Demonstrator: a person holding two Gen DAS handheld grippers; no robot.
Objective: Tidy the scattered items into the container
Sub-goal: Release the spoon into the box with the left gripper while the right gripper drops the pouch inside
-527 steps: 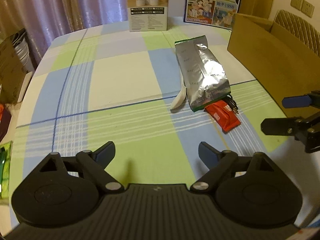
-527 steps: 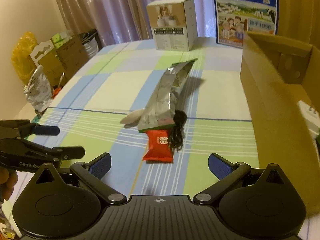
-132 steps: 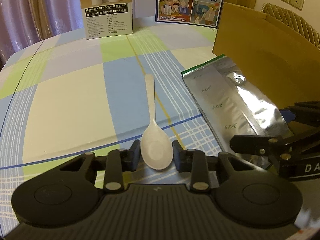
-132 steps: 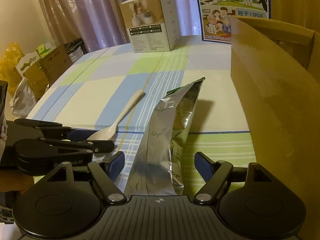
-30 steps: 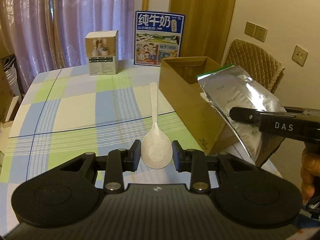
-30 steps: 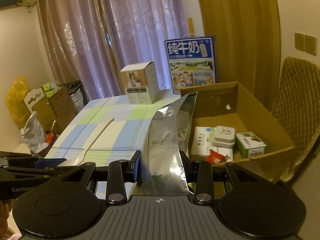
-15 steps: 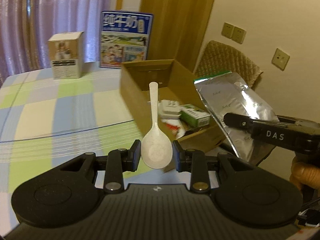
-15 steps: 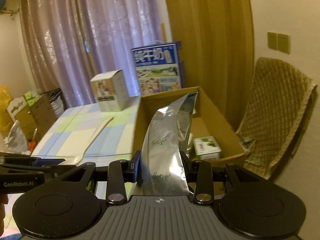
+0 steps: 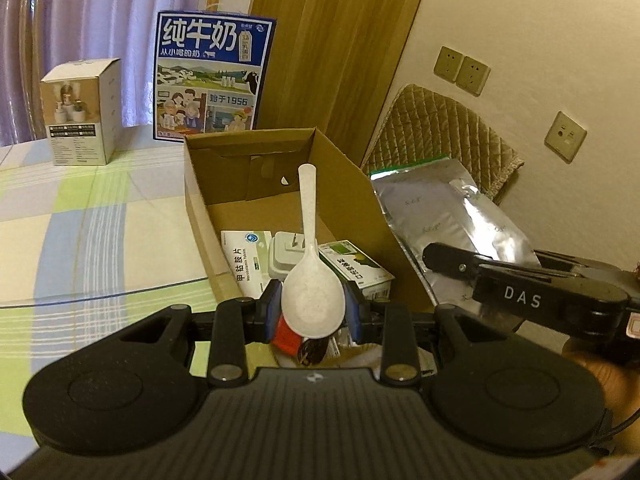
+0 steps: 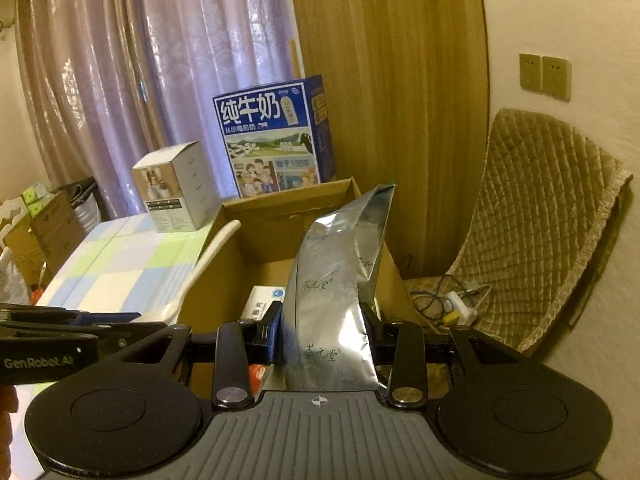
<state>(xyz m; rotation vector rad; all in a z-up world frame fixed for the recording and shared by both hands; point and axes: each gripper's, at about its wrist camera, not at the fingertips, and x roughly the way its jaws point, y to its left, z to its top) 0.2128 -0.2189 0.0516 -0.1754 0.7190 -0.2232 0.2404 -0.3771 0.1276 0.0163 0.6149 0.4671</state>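
From the left wrist view, the left tool (image 9: 313,312) is clamped on the bowl of a white plastic spoon (image 9: 311,280), whose handle points away over the open cardboard box (image 9: 200,216). The box stands on the worktop (image 9: 80,240), which is covered by a checked cloth of green, blue and cream. Inside the box lie a white and blue medicine box (image 9: 242,260), a white plug adapter (image 9: 286,254) and a green and white carton (image 9: 356,270); a red packet (image 9: 286,338) and a dark bundle (image 9: 312,354) show just below the spoon's bowl. To the right, the right tool (image 9: 452,260) grips a silver foil pouch (image 9: 440,208), held beside the box's right wall. Behind the box stand a blue milk carton case (image 9: 212,80) and a small white product box (image 9: 80,116). A quilted chair (image 9: 444,128) stands by the wall.

From the right wrist view, the right tool (image 10: 322,332) is closed on the foil pouch (image 10: 336,280), which rises upright between its pads over the box's (image 10: 280,208) opening. The medicine box (image 10: 262,300) shows on the box floor behind the pouch. At the left edge the left tool (image 10: 120,322) holds the spoon (image 10: 204,264), its handle slanting up in front of the box's left wall. The milk case (image 10: 276,140) and the white product box (image 10: 176,184) stand behind.
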